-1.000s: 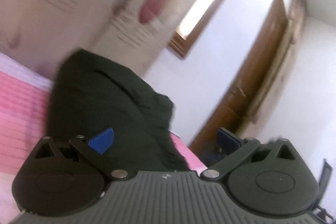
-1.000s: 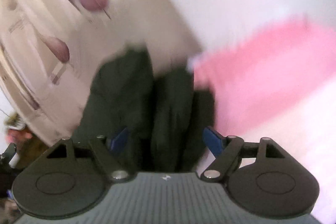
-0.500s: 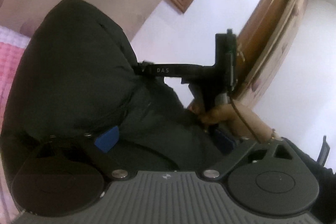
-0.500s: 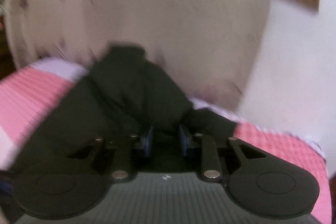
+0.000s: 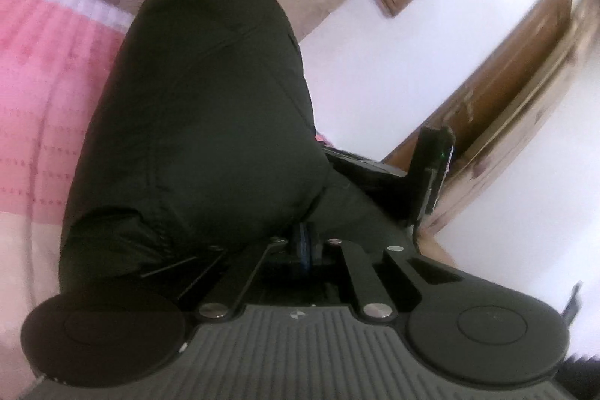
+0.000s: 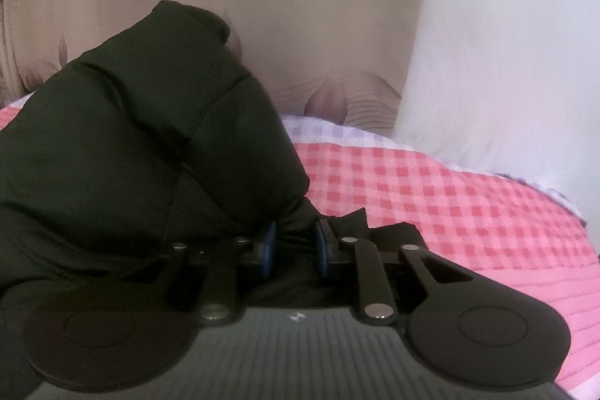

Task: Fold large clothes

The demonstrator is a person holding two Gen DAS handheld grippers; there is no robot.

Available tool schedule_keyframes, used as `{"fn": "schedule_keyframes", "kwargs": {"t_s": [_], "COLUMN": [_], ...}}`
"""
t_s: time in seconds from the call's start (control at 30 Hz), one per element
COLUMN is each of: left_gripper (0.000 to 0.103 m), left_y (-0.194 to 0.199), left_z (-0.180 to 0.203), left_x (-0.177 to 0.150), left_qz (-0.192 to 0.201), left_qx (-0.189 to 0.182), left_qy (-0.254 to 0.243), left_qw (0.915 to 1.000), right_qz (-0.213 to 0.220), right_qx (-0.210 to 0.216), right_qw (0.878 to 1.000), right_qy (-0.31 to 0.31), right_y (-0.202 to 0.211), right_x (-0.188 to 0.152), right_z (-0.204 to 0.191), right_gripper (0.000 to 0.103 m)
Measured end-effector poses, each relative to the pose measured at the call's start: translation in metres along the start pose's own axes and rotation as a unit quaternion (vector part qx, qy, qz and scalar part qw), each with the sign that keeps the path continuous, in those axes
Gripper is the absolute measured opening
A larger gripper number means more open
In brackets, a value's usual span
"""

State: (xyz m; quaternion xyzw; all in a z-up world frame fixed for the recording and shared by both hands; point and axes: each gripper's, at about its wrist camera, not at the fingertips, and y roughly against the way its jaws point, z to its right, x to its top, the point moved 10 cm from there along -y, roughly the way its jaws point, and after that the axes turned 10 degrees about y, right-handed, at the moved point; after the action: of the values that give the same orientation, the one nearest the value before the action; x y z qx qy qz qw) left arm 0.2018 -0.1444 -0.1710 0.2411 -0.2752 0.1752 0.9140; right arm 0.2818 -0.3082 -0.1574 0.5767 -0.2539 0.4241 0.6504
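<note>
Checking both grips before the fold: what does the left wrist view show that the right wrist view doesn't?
Left only: the left gripper, shut on the jacket, the other gripper's body and a door. Right only: the right gripper, shut on a jacket fold, and printed words on the curtain. Both: the dark jacket, pink bedspread, beige curtain, white wall.
</note>
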Motion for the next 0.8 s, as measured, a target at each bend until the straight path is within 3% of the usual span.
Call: {"fn": "schedule_keyframes", "kwargs": {"t_s": [0.2,0.4,0.53,0.6,0.67,0.7,0.8], "left_gripper": [0.012,0.012,0.012,0.012,0.012,0.012,0.012], "left_y": [-0.006,-0.009,-0.011,-0.009,-0.01,-0.011,-0.011], "left_z": [0.005,0.001,0.004,0.004,0.004,0.004,0.004], "left_x": [-0.002,-0.01,-0.007,-0.005,-0.001,0.0,0.001], "left_qz": [0.003,0.01,0.001,-0.004,-0.008,-0.008,-0.006], "left_qx": [0.024,0.046,0.063,0.065,0.063,0.063,0.065], "left_qy": [-0.038,-0.073,-0.086,-0.088,-0.081,-0.082,-0.082], "left_qw": [0.999,0.9962,0.9943,0.994,0.9947,0.9946,0.9945], "right_qz": [0.017,0.031,0.033,0.037,0.101,0.112,0.095], "right_qx": [-0.014,-0.058,-0.035,-0.037,-0.033,-0.028,0.0], "right_qw": [1.0,0.996,0.998,0.998,0.992,0.991,0.994], "right_qy": [0.02,0.062,0.034,-0.02,-0.06,-0.063,-0.059], "right_y": [-0.006,-0.007,0.005,0.042,0.099,0.126,0.168], "right_x": [-0.008,-0.006,-0.005,0.002,0.009,0.008,-0.015], "right_z": [-0.005,-0.01,0.003,0.021,0.035,0.036,0.017], "right_gripper": [0.019,0.02,0.021,0.023,0.023,0.023,0.023]}}
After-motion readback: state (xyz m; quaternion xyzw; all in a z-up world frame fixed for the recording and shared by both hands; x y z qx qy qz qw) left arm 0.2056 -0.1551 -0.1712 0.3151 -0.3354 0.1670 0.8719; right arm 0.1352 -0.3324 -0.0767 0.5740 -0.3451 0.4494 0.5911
